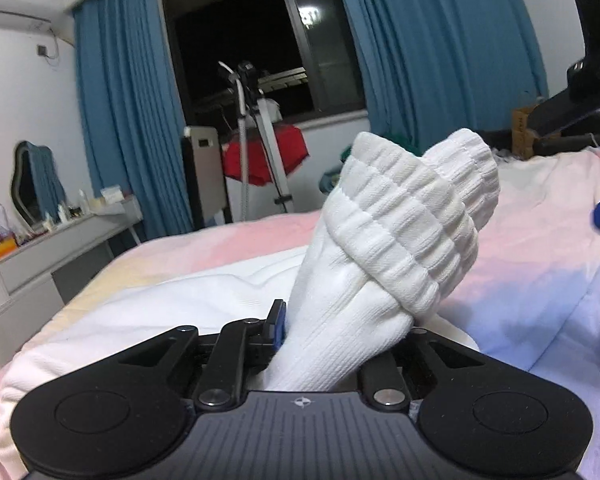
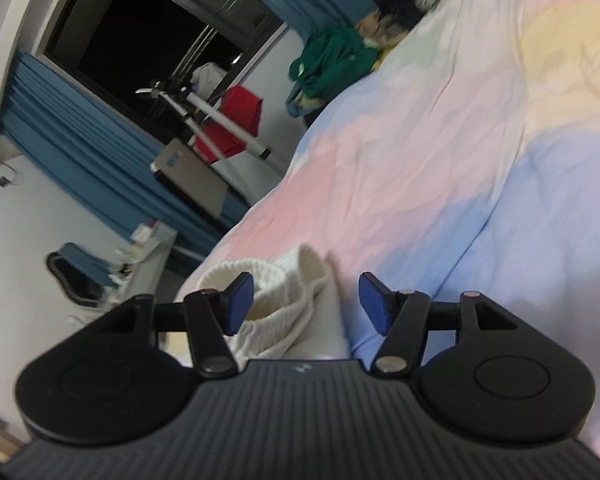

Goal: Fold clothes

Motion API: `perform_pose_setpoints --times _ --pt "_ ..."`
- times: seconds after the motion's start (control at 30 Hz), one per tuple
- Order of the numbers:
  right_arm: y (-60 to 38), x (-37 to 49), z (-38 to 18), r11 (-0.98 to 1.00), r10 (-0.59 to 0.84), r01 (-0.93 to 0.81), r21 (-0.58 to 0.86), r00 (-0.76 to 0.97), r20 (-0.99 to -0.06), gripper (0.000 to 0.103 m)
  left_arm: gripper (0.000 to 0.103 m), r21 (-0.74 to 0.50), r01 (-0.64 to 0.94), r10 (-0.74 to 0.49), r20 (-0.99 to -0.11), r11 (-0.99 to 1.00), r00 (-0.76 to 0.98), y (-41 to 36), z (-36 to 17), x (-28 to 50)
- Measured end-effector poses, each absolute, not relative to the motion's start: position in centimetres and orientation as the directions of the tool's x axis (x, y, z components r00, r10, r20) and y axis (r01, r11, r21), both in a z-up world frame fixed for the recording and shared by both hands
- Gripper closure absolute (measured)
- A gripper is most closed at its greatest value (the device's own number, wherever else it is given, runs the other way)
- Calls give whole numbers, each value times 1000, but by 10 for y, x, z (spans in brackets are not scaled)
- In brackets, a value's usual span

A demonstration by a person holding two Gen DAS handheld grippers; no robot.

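While left gripper (image 1: 332, 336) pinches white ribbed socks (image 1: 384, 240) at centre frame, cuffs rising above fingers, right gripper (image 2: 306, 304) sits wide open, sock bundle by its left pad (image 2: 238, 304), over pastel bedsheet (image 2: 420, 168).

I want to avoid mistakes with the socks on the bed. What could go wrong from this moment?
1. The left gripper is shut on the white socks only at one end, so the folded cuff may unroll or the bundle may slip out.
2. The right gripper is open and tilted; closing now might catch the pastel bedsheet together with the knit cuff.
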State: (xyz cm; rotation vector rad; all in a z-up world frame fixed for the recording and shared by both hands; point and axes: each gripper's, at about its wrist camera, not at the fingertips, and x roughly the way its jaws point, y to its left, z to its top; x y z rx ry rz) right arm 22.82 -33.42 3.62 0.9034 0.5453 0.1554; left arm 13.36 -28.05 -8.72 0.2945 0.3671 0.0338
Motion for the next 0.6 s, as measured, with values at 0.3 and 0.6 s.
perform_pose_setpoints --times 0.3,0.6 --pt "-316 231 32 507 459 47 861 831 -315 29 27 389 199 -6 -444 900 896 -183 -75 103" --pt "-276 242 33 547 513 20 837 782 -354 18 25 438 127 81 -426 890 901 -61 -82 89"
